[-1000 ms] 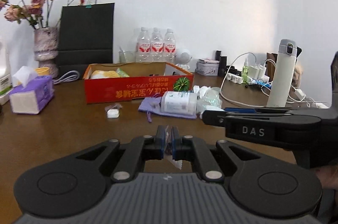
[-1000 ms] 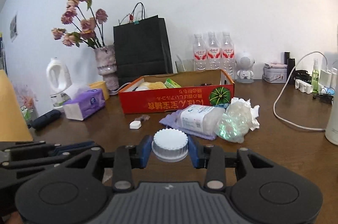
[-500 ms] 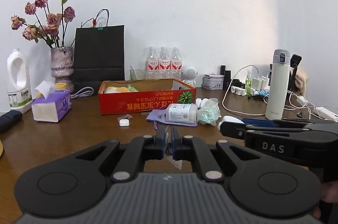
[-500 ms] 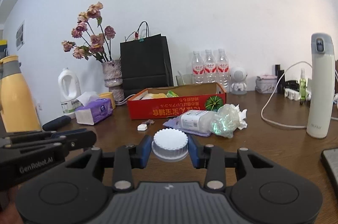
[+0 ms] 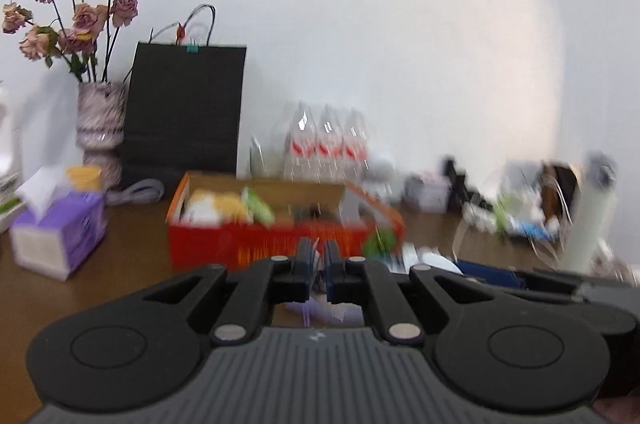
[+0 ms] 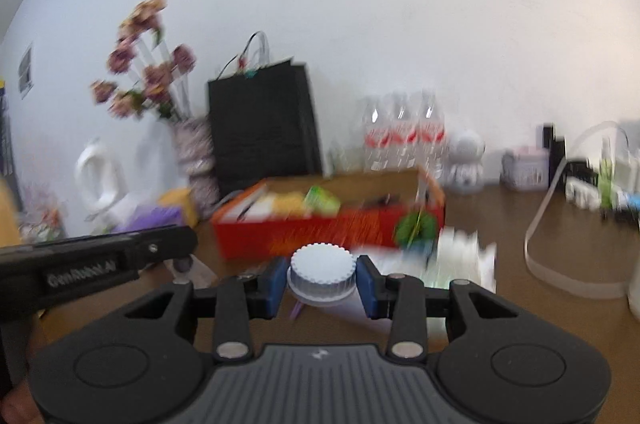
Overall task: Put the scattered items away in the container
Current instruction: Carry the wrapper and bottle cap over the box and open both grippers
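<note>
**Operator:** Red box (image 5: 280, 244) sits near the middle of the brown surface (image 5: 120, 264), open at the top. I count a yellow item (image 6: 286, 202), a green packet (image 6: 322, 198) and something dark (image 6: 378, 201) already inside, so part of the tidying looks done.

**Colleague:** What are you carrying?

**Operator:** My right hand-held gripper (image 6: 322, 278) is clamped on a white ribbed cap (image 6: 322, 270), held just in front of the box. My left hand-held gripper (image 5: 318, 264) is nearly closed; a thin pale scrap seems to be pinched there, but the blur stops me naming it.

**Colleague:** And what is left out?

**Operator:** A crumpled white and greenish heap (image 6: 460, 256) lies just beside the box's right end, with a purple pouch (image 6: 344, 312) under my right fingers (image 6: 366, 288). I judge both belong in the box, though I cannot tell how many pieces the heap hides.

**Colleague:** So how far along?

**Operator:** Roughly midway, I think. The cap and the scrap are not yet dropped in, then the heap and pouch follow.
</note>
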A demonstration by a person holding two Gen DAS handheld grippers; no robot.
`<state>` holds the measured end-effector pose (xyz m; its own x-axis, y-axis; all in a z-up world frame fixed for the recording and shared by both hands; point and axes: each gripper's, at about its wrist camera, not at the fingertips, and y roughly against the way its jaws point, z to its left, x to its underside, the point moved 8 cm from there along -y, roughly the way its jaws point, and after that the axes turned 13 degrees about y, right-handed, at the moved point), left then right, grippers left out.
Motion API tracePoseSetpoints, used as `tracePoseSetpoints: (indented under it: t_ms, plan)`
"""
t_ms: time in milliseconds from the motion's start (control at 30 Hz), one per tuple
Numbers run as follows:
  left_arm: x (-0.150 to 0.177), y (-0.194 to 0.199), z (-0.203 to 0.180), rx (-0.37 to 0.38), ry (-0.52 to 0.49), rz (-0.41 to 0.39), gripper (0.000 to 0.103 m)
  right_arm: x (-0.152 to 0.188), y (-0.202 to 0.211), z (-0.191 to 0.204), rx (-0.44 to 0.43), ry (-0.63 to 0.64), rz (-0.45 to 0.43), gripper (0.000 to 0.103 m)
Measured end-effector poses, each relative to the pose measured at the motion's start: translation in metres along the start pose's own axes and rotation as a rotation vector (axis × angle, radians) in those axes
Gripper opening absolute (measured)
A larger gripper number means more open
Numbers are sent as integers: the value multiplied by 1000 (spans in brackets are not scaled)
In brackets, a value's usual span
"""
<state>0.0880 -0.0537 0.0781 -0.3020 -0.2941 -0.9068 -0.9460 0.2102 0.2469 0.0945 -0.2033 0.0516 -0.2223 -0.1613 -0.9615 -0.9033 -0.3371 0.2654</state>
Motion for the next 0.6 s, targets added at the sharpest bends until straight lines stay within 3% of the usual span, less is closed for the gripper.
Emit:
tracePoseSetpoints:
  t_ms: [100,233,367,433,533,600]
  plan:
    - [-35,-57,1,3,31,-10,8,-27,-51,-29,7,-31,1,37]
    - [-78,-151,7,-25,40,3,8,-60,-128,-59,-31,-53,81,37]
    - [-95,-251,17,-28,116,188,8,-88,-207,-89,-53,-78,190,36]
    - [-93,-292,28,-60,153,229,8,-92,-244,-101,-69,-95,266,36]
    - [-70,-345,45,-88,198,365,8,-80,-298,-109,-100,-110,405,36]
    - [-42,-371,59,-156,204,495,9,-62,-330,-112,-124,-132,508,37]
